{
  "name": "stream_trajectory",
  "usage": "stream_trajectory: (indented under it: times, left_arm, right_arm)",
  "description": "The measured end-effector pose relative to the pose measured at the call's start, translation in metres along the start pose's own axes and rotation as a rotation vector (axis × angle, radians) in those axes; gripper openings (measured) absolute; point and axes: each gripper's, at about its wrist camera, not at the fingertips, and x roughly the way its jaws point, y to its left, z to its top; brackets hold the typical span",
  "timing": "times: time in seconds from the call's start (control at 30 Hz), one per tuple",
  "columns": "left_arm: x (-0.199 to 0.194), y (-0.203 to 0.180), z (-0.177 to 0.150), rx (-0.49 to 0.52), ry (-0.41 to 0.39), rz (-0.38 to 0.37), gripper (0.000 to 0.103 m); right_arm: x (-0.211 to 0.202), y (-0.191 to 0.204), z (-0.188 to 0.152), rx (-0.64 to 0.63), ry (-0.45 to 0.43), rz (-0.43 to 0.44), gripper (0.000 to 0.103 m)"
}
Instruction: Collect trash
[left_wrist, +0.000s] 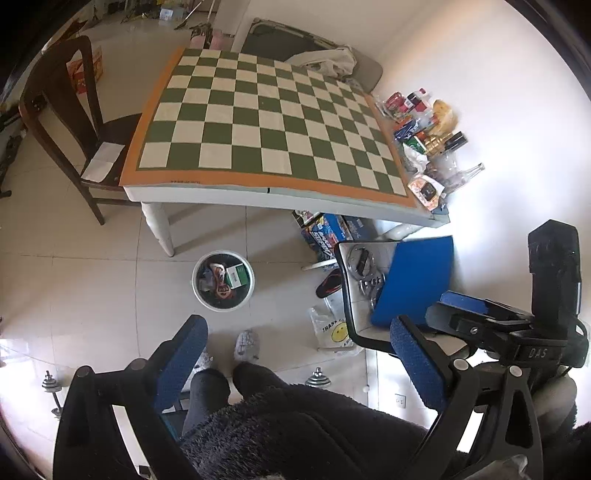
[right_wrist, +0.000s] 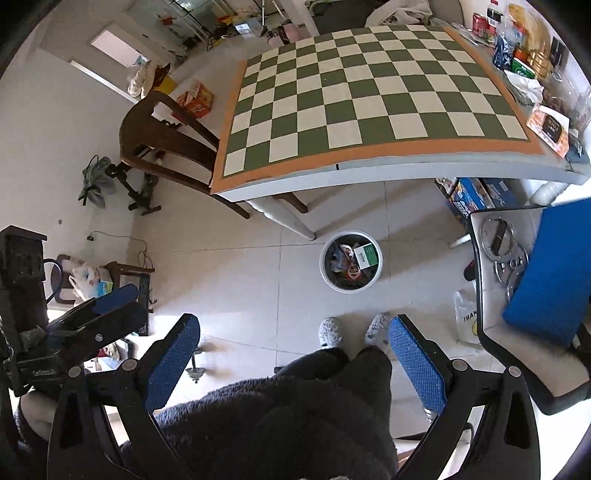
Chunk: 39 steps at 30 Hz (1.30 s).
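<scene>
Both tongs released, empty: left tongs (left_wrist: 299, 365), right tongs (right_wrist: 293, 365). Round white bin (right_wrist: 351, 286) nearly full; more wrappers from green-checked worktop (right_wrist: 369, 92) may spill onto floor.

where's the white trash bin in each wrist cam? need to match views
Left wrist: white trash bin sits lower centre-left, on the floor tiles in front of the white table leg, above the left claw.
Right wrist: the bin is centre, slightly right, below the table edge, above the right claw.
Shared landmark: the green-and-white checkered tabletop; the bin holds a green-and-white box in both.
</scene>
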Motion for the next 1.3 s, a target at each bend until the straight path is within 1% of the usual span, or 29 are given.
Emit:
stream_trajectory:
  times: [0.27,0.5,0.93,1.3]
  left_arm:
    - [-0.006,0.001,-0.001,-0.031,-0.015,-0.015,0.103]
    - [-0.008,0.007,0.001,-0.034,-0.018,-0.010,0.103]
    - [-0.005,0.000,-0.011,-0.026,-0.007,0.034,0.103]
    - [-0.004,-0.002,-0.014,-0.029,-0.008,0.030,0.103]
  right_arm:
    - [-0.007,0.003,0.000,-0.024,0.011,0.011,0.103]
    - [-0.006,0.004,0.004,-0.037,0.016,0.019,0.103]
    - [-0.006,-0.001,0.004,-0.040,0.039,0.017,0.103]
    - [-0.005,-0.004,-0.003,-0.045,0.054,0.009,0.103]
